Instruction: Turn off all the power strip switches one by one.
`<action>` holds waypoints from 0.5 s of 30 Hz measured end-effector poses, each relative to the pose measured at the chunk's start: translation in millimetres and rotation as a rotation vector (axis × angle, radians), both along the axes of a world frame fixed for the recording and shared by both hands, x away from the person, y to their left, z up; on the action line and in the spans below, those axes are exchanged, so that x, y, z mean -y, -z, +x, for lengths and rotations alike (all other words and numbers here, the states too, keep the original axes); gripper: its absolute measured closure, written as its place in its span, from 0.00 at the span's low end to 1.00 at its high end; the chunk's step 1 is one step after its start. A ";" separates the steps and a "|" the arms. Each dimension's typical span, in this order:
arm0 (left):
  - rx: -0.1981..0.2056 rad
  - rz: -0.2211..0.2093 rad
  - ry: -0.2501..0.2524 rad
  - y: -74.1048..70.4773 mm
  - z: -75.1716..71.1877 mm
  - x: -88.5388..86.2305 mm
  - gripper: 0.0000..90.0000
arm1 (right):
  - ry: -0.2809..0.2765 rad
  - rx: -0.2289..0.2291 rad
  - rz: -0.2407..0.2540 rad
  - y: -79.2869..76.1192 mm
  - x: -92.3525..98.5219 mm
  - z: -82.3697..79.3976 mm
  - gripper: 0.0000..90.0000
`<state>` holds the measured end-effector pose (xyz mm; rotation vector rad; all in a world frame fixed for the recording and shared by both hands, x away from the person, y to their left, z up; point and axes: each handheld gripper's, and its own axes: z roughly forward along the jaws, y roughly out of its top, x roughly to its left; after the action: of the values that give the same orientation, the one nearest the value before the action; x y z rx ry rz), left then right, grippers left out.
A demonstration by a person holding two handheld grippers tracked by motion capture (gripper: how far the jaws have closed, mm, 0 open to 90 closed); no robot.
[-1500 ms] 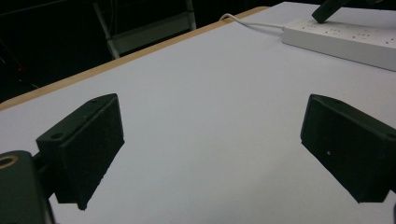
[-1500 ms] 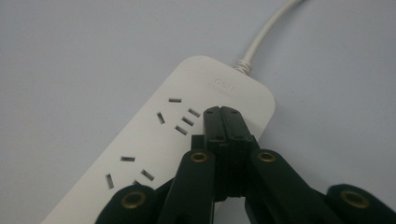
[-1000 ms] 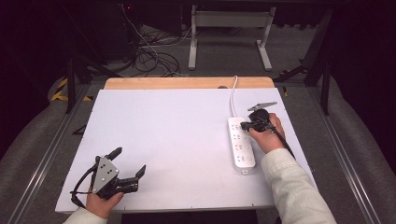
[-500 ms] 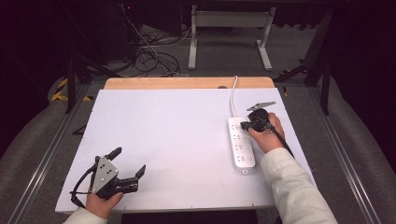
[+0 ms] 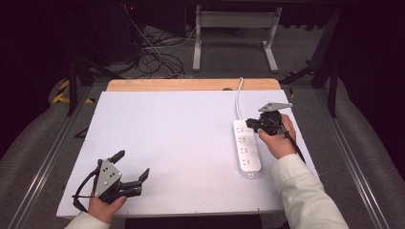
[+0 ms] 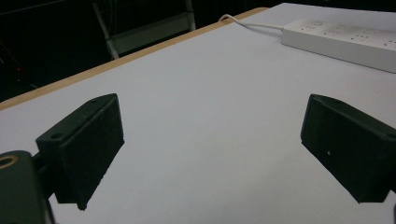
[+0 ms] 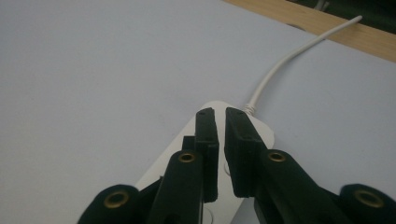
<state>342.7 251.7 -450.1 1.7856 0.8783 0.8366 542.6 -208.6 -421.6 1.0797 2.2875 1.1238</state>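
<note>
Since the earlier frame the right gripper (image 5: 251, 125) has lifted slightly over the cord end of the strip (image 5: 248, 149), its jaws just parting to a narrow gap with nothing between them. Nothing is plugged in, so the press there looks done. The strip lies at the right of the table (image 5: 167, 143), the cord (image 5: 238, 98) runs off its far edge, and the left gripper (image 5: 131, 166) rests wide open and empty, well apart; nothing blocks the way.

high: overhead, forward-down | claw cams: low, close | shared: power strip (image 5: 249, 149)
</note>
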 end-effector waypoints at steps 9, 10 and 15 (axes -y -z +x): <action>-0.002 -0.004 -0.002 0.0 0.3 -0.8 0.07 | -0.050 0.050 0.058 -10.6 3.5 -12.4 0.56; -0.001 -0.003 -0.002 -0.1 0.2 -0.9 0.07 | -0.063 0.064 0.065 -11.5 3.5 -14.2 0.49; 0.000 0.001 -0.002 -0.2 0.4 -0.4 0.07 | -0.085 0.089 0.110 -17.4 5.0 -29.4 0.32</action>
<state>343.1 252.1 -449.9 1.7859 0.8798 0.8385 513.2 -213.6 -404.2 0.9588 2.2441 1.3177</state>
